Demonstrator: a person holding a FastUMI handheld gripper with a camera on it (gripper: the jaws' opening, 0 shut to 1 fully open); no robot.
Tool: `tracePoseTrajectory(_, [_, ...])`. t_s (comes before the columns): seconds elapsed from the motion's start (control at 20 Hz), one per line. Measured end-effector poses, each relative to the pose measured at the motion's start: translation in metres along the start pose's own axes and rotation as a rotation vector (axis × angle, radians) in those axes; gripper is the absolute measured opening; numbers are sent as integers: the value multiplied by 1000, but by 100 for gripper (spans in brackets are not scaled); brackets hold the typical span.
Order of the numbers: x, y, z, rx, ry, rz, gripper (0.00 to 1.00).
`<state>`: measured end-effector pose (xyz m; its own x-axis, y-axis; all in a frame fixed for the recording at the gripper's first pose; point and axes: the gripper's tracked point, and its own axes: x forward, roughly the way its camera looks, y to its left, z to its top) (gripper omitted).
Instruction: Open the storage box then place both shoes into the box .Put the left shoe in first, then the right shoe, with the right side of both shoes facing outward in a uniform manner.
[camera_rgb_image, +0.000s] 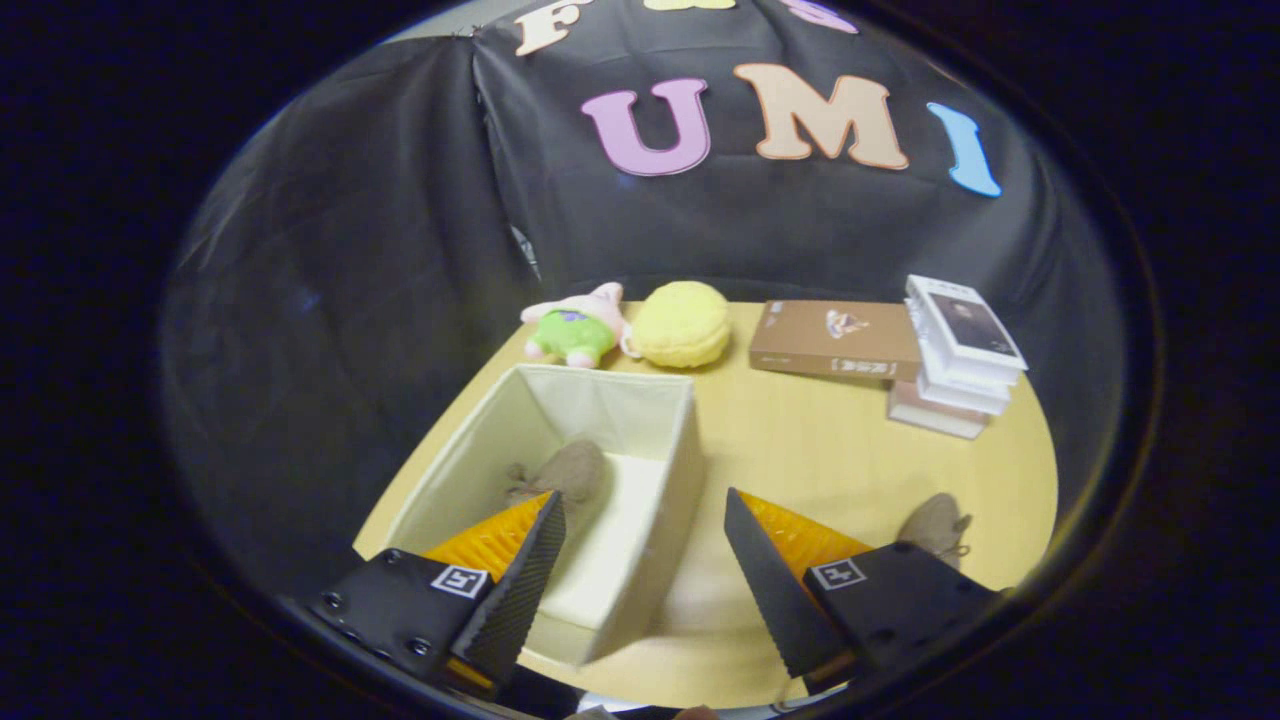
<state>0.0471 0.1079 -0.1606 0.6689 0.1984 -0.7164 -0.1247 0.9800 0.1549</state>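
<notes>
So the gripper (645, 520) is spread wide with nothing between its fingers, hovering above the storage box's (660, 500) right wall near the table's (800, 430) front edge. The box looks open already and one shoe (570, 470) sits inside it, so I'd guess that's the left one done. The other shoe (935, 525) is on the table by the front right edge, just past the right finger, and is left to go.
</notes>
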Motion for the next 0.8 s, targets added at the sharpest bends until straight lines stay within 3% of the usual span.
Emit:
tracePoseTrajectory(0.4, [-31, -138, -15, -10, -30, -186, 100])
tracePoseTrajectory(0.8, [-40, -255, -74, 55, 52, -320, 100])
